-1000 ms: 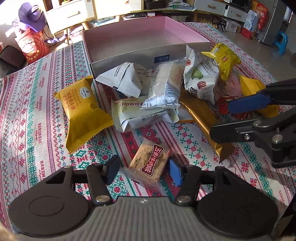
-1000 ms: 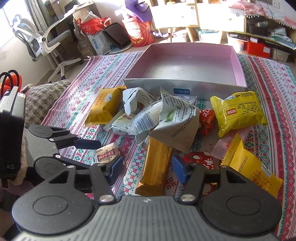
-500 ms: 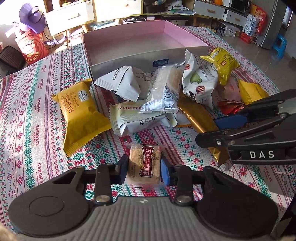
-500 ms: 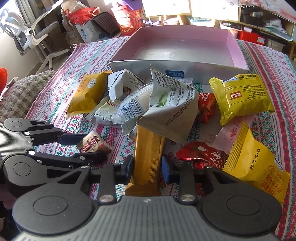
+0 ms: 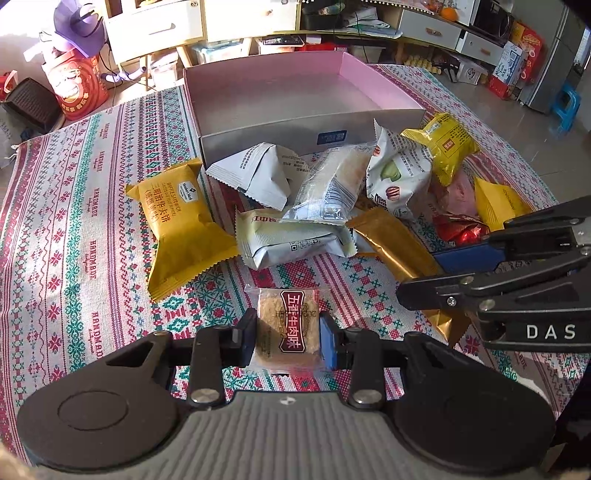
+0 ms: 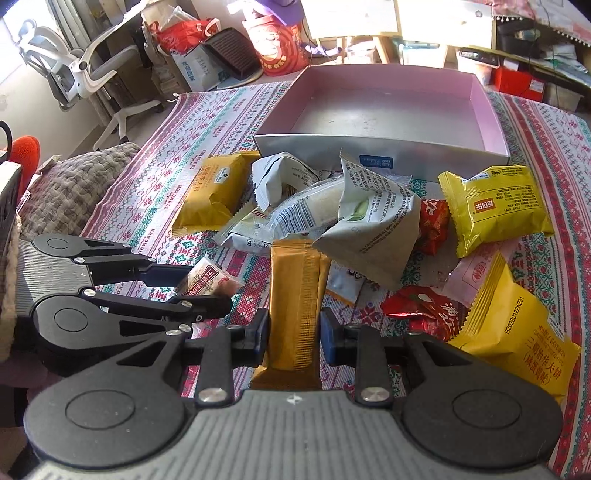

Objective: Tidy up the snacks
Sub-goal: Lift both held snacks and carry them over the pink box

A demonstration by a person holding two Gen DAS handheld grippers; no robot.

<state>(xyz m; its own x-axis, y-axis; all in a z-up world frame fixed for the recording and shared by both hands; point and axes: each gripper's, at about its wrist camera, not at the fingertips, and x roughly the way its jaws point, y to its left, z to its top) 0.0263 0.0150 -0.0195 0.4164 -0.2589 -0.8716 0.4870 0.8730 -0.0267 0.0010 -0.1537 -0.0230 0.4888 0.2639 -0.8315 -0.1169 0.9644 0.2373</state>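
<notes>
Snacks (image 5: pixel 317 206) are all lying before the pink box (image 5: pixel 280 92), none inside. I'm pinching the beef-floss pack (image 5: pixel 288 325) in my left gripper (image 5: pixel 288 338). My right gripper (image 6: pixel 293 338) is clamping the gold bar (image 6: pixel 295 302).

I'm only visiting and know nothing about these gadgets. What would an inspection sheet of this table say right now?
Surface: patterned tablecloth, sunlit.
Job's things: pink box at the far side, nothing seen inside; loose heap of wrapped snacks in front of it, among them a yellow waffle pack and a white triangular pack.
Clutter: nothing seen on the cloth apart from snacks.
Grippers: left gripper shut on the small beef-flavour snack; right gripper shut on the long gold bar. Both snacks lie low at the cloth.
Cables: cords on the floor beyond the table.
Surroundings: office chair, red bag, drawers.
</notes>
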